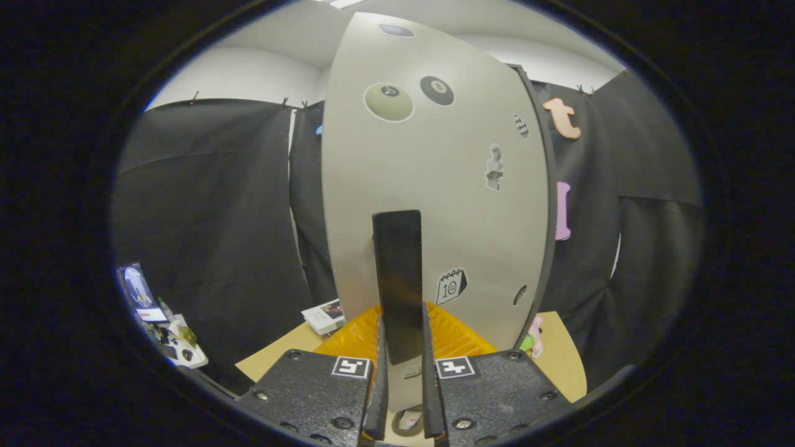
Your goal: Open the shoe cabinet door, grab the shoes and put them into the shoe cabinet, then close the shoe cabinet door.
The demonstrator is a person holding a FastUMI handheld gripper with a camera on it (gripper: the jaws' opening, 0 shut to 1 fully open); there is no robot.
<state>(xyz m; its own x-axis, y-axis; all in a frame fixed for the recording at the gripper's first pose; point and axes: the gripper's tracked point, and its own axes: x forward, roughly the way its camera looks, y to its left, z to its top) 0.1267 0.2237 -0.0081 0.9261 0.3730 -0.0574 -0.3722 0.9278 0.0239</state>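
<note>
1. Between the fingers (404, 397) stands the door's dark handle (397, 282), an upright bar on the pale cabinet door (428, 205); both fingers look closed against its lower sides, so the gripper appears to have hold of it.
2. The door rises close ahead of the gripper, stickers scattered over its face, its dark edge on the right. Whether it is fully closed or slightly ajar I cannot tell from this angle.
3. Judged from this, the step in hand is a door step, either opening it or closing it; with no shoes and no cabinet inside to see, I cannot say which.
4. If opening, the next move calls for a pull that follows the door's swing about its hinge, keeping the grip square on the handle so it does not slip off. If closing, a steady push until the door seats.
5. The gripper points level and straight at the door, fingers upright either side of the handle, low on the bar.
6. Below the door an orange ribbed thing (447, 335) lies just ahead of the fingers on the counter (562, 360).
7. A small boxed item (324, 315) sits near the counter's far left edge, something pink and green (532, 338) by its right edge beside the door.
</note>
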